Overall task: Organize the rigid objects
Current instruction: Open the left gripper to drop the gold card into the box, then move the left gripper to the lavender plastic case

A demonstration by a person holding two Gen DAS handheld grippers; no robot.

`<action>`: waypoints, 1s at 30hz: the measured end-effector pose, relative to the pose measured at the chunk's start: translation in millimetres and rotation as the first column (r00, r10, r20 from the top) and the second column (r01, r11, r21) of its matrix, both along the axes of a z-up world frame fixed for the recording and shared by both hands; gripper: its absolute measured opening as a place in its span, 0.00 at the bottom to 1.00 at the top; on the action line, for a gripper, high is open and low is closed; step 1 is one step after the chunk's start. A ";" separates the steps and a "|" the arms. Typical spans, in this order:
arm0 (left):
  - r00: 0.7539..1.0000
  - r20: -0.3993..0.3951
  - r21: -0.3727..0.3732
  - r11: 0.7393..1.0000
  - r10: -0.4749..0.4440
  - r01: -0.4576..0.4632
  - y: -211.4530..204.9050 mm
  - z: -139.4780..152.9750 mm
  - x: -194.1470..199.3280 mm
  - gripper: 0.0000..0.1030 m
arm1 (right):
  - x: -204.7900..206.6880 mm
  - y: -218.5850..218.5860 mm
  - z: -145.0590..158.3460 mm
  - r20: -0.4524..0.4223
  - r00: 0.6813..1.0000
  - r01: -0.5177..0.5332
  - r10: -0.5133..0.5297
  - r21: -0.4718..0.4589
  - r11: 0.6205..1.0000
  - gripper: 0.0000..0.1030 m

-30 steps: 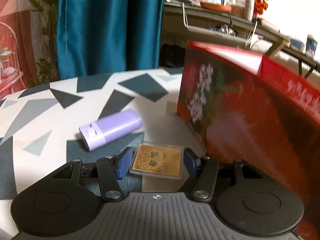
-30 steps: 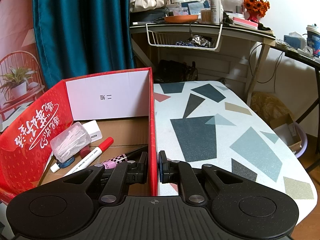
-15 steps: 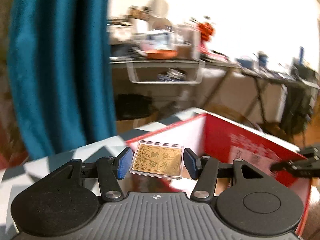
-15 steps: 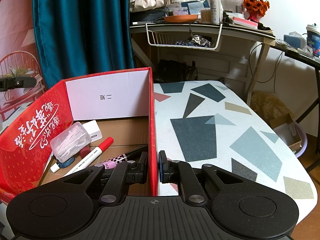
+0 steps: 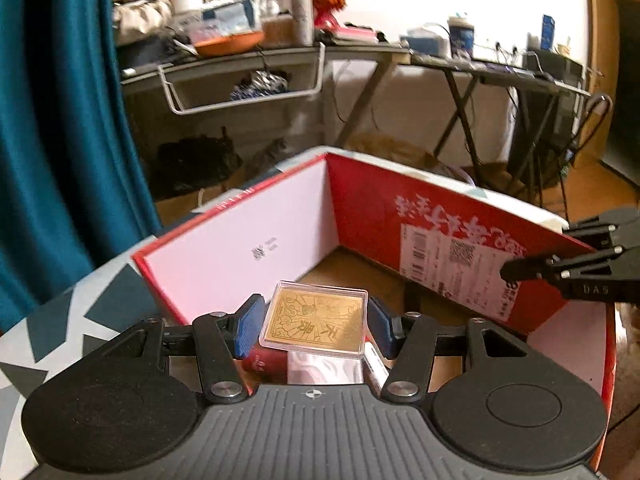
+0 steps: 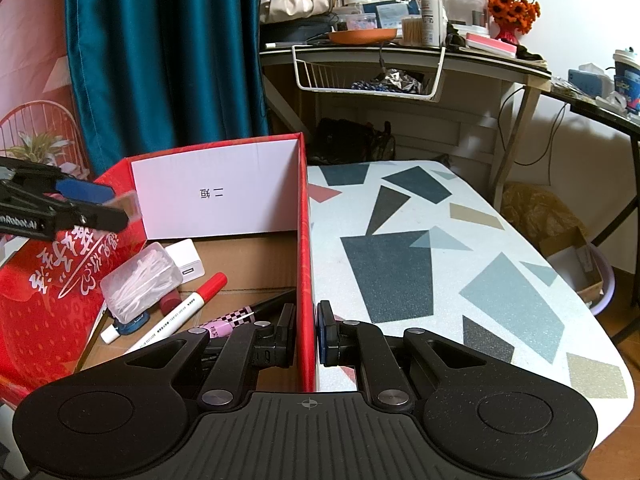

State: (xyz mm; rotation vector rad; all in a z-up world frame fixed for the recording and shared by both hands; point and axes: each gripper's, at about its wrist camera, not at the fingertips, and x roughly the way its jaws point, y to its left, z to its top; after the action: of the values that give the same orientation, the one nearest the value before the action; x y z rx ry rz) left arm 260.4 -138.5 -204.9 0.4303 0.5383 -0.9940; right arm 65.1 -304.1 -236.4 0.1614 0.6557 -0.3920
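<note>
Left wrist view: left gripper [image 5: 314, 322] grips the gold card [image 5: 314, 322] flat between its blue pads, red box [image 5: 360, 200] open just beyond. Right gripper [image 6: 306, 330] is clamped on the box's side wall.

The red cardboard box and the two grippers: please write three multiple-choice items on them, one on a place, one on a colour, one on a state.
1. Where is the gold card in its clear plastic case?
A. on the table
B. between the left gripper's pads, above the red cardboard box
C. on the shelf

2. What colour is the marker's cap in the box?
A. red
B. green
C. yellow

3. What is the right gripper doing?
A. open in the air
B. holding a pen
C. shut on the box's wall

Answers: B, the pads flank the case over the box; A, the cap is red; C, its pads pinch the red wall.
</note>
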 end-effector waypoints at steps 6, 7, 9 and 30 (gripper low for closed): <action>0.999 -0.039 0.026 0.999 -0.023 0.024 -6.5 -6.7 6.0 0.58 | 0.2 -0.1 0.0 0.000 1.000 0.000 0.000 0.000 1.000 0.10; 0.999 -0.046 0.023 1.000 -0.018 0.019 -6.9 -7.3 8.0 0.58 | -0.1 0.1 0.0 -0.001 1.000 0.000 0.000 0.000 1.000 0.10; 0.998 -0.054 0.007 1.000 -0.014 0.015 -3.0 -4.0 9.3 0.58 | 0.3 -0.2 0.1 -0.001 1.000 0.000 0.000 0.000 1.000 0.10; 0.757 -0.266 -0.031 0.780 0.597 -0.625 116.4 -17.2 87.6 0.98 | 0.9 0.7 -1.0 0.002 1.000 0.001 -0.001 0.004 1.000 0.11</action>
State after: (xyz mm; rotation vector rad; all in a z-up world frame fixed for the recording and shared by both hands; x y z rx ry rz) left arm 348.0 -22.1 -222.1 0.0021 0.7757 -0.4299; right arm 65.9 -303.5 -237.4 0.1656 0.6547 -0.3917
